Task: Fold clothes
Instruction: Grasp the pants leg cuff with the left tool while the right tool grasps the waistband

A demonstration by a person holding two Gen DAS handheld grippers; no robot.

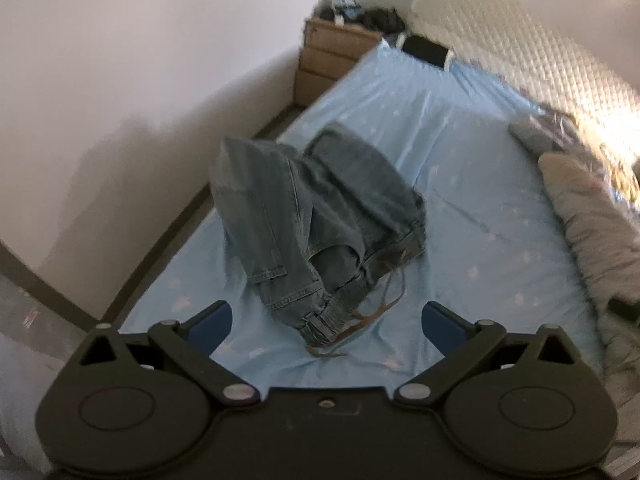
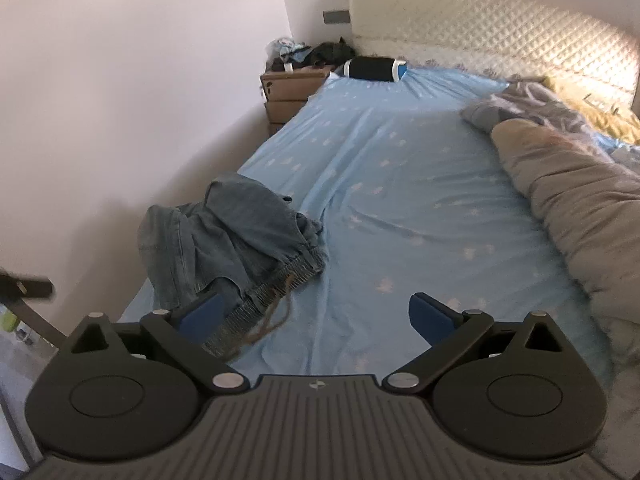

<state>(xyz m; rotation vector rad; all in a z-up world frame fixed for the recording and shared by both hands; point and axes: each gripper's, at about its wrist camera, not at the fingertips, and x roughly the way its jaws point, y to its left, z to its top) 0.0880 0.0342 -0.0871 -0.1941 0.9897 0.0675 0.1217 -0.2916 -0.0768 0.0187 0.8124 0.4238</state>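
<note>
The jeans (image 1: 320, 216) lie crumpled on the bed (image 1: 460, 184) just ahead of the left gripper (image 1: 326, 320) — folding looks barely begun. Both the left gripper and the right gripper (image 2: 316, 314) have their fingers spread and empty, the drawstring waistband (image 2: 272, 284) nearest the right gripper's left finger — every fold remains

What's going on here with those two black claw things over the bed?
A person holds a gripper in each hand to fold clothes. A crumpled pair of jeans lies on the blue bedsheet. The left gripper and the right gripper are both open, holding nothing. Folding hasn't started.
</note>
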